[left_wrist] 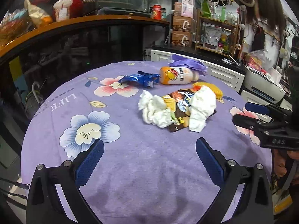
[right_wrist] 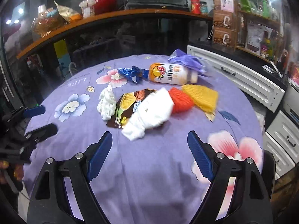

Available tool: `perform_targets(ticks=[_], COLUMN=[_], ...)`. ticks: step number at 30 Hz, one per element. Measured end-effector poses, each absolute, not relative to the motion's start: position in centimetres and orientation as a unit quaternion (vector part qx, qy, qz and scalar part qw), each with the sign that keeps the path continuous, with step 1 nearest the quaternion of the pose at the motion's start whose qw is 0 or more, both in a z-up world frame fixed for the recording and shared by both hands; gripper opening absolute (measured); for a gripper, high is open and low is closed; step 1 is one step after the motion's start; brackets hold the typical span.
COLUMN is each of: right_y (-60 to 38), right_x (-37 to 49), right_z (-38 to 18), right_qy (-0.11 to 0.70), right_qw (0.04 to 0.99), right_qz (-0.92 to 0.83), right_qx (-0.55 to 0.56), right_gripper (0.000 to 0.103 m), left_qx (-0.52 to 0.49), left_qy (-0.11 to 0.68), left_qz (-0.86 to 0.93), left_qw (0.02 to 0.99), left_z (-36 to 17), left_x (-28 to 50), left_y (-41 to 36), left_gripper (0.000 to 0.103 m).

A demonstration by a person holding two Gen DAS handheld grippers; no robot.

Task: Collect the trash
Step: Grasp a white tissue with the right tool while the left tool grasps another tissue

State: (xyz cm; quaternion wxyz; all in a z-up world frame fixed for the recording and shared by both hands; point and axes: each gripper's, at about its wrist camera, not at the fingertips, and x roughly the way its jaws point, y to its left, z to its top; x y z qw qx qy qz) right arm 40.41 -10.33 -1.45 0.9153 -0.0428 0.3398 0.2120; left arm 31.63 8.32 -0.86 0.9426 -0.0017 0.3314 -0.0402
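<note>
Trash lies on a round table with a purple flowered cloth. There are two crumpled white tissues, a brown snack wrapper, a blue wrapper, an orange-and-white bottle lying on its side, orange and yellow foam nets and a purple bag. My left gripper is open and empty, short of the tissues. My right gripper is open and empty, just short of the larger tissue.
A wooden counter with a red vase, cups and snack bags runs behind the table. White drawers and a printer stand to the right. The right gripper shows at the right edge of the left wrist view.
</note>
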Motion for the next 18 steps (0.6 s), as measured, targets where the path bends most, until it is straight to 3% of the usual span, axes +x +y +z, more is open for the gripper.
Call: perform_targets(ticks=[9,13,18], right_y=[-5.6,-4.4,-5.0], right_x=[44.6,46.2,47.1], right_z=[-3.7,-5.4,-6.6], right_qy=[0.351,0.374,0.394], right_qw=[0.907,0.896,0.889], right_qz=[0.181,0.159,0.160], right_qx=[-0.143,-0.178,-0.167], right_gripper=[0.076,0.062,0.023], left_qx=[-0.014,-0.018,-0.013], left_qy=[0.343,0.347,0.353], left_qz=[-0.053,-0.058,-0.064], left_qw=[0.938,0.936,0.933], left_z=[-1.8,-2.0,-2.3], left_x=[32.3,32.8,33.3], left_y=[8.7,8.6,8.2], left_gripper=[0.098,0.098,0.098])
